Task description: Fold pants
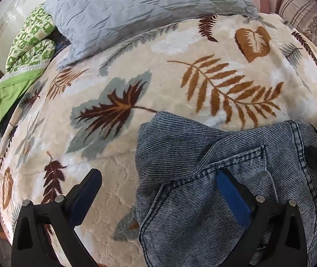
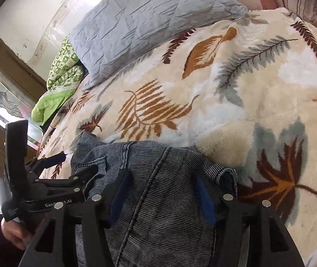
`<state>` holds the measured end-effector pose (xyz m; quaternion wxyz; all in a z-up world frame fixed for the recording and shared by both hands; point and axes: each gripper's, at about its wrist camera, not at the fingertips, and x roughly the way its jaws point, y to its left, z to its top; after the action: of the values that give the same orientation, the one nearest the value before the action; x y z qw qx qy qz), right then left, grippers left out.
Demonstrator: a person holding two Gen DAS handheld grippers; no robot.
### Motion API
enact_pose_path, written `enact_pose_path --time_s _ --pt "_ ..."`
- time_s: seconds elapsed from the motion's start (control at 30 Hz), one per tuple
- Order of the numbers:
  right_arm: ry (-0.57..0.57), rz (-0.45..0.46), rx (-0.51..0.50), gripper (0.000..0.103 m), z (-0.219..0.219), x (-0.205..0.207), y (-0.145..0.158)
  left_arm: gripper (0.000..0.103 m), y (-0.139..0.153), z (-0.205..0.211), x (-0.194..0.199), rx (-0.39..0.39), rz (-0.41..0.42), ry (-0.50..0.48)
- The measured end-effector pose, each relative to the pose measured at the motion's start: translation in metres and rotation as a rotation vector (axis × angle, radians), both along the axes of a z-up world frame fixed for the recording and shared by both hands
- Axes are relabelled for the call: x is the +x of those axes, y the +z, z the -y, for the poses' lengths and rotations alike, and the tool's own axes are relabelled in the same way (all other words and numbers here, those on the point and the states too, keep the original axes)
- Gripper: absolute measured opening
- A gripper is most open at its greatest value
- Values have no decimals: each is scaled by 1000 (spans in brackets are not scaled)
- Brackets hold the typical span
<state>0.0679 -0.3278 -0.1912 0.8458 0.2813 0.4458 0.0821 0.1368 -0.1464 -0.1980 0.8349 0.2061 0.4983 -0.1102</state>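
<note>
A: Where were the pants found?

B: They were seen bunched in a denim heap on the leaf-print blanket of the bed, at the near edge, well apart from the grey pillow and the green quilt at the far edge.

A: How was the left gripper set?

B: Its fingers were held wide apart. One finger was seen over bare blanket beside the heap; the other was lying against the denim, near a stitched seam. Nothing was clamped by it.

A: And the right gripper?

B: Its fingers were also spread, and a thick fold of denim was seen lying between them. The cloth appeared to be draped there rather than pinched, though how firmly it was pressed could not be told. The left gripper was also caught in that view, just beside the heap.

A: Which step was judged to be in hand?

B: An early one, it was judged: the pants were not yet laid flat, so a hold was probably being sought on the heap for spreading.

A: What was called for next?

B: It was thought that a waistband or hem edge should be found and closed upon by each gripper, and the cloth lifted and drawn out flat toward the middle of the bed. A single layer would need to be taken, since the bunched folds could be caught together.
</note>
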Motion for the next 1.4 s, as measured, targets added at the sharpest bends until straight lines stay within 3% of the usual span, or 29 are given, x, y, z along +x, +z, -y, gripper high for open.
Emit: enact_pose_path --time_s 0.2,0.6,0.8,1.1,1.27,1.4 --pt "-2 19 -11 64 -2 -4 0 103 19 4 -14 19 -3 7" --pt "-12 60 -31 64 -5 -12 -1 103 135 -18 -73 -88 253 2" --pt "-14 70 -44 65 -5 -17 -1 103 171 -31 -95 -116 315 4" --pt "-8 54 -128 66 -15 -35 4 103 201 -51 -115 -134 376 38" --pt "-26 38 -151 67 -15 -45 10 103 204 -60 -121 -131 399 51" --pt "-29 82 -196 67 -21 -61 26 103 202 -66 -122 -133 401 61"
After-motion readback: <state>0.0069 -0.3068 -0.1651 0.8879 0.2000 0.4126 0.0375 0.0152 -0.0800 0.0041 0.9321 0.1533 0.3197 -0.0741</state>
